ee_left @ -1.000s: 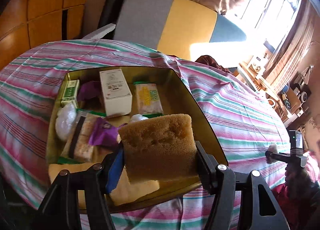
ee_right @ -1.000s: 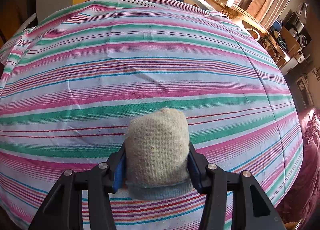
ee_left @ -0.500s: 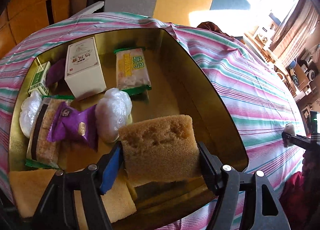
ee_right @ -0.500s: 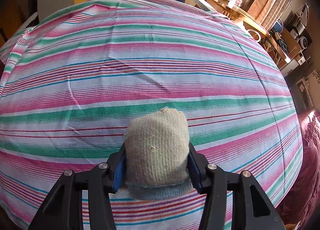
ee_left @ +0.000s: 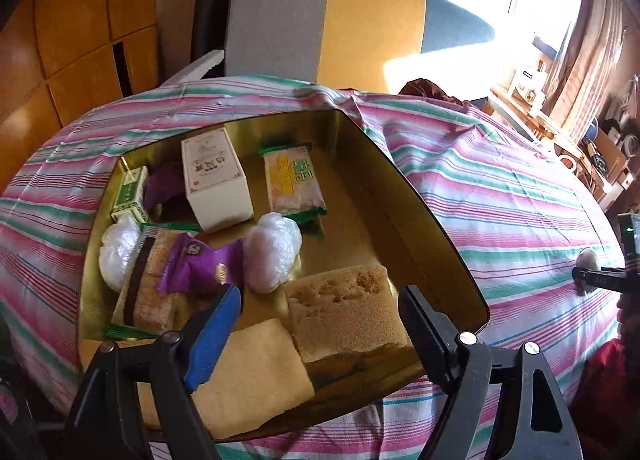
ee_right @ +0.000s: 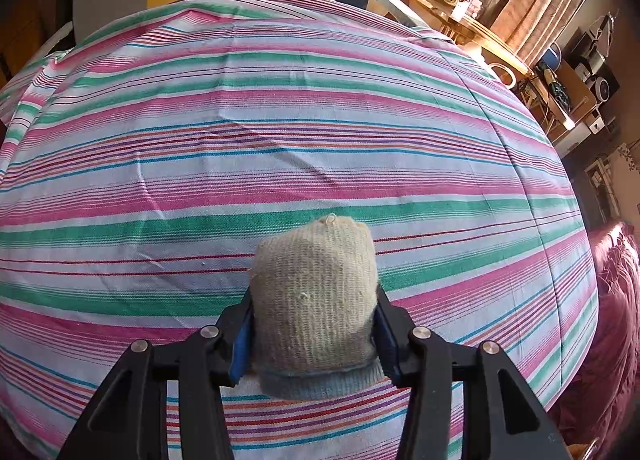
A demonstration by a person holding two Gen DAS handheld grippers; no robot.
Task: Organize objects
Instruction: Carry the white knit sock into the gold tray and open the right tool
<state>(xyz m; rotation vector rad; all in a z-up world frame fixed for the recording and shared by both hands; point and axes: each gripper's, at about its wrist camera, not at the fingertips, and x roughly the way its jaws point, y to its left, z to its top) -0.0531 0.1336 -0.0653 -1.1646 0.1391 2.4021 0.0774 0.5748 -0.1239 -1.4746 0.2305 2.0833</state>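
Change: since a second ago my left gripper (ee_left: 320,308) has been spreading its jaws, and the brown sponge (ee_left: 344,312) it was carrying is now lying loose in the tin.
Tablecloth: pink, green and white stripes (ee_right: 280,132) are covering the whole table under both my hands.
Tin: the gold tin (ee_left: 424,236) is sitting open on the cloth, and I am looking down into it with my left camera.
Sponges: the brown sponge is resting at the tin's near right corner, touching a paler yellow sponge (ee_left: 256,372) lying to its left.
Left gripper: my jaws are standing apart either side of the brown sponge, neither pad pressing on it.
Box: a white carton (ee_left: 216,180) is lying toward the far end, a green-edged snack packet (ee_left: 294,184) beside it.
Small items: a purple wrapper (ee_left: 200,268) and a clear-wrapped ball (ee_left: 272,252) are sitting mid-tin.
Right gripper: my right gripper (ee_right: 314,332) is clamping a beige knitted bundle (ee_right: 314,296) just above the cloth, well apart from the tin.
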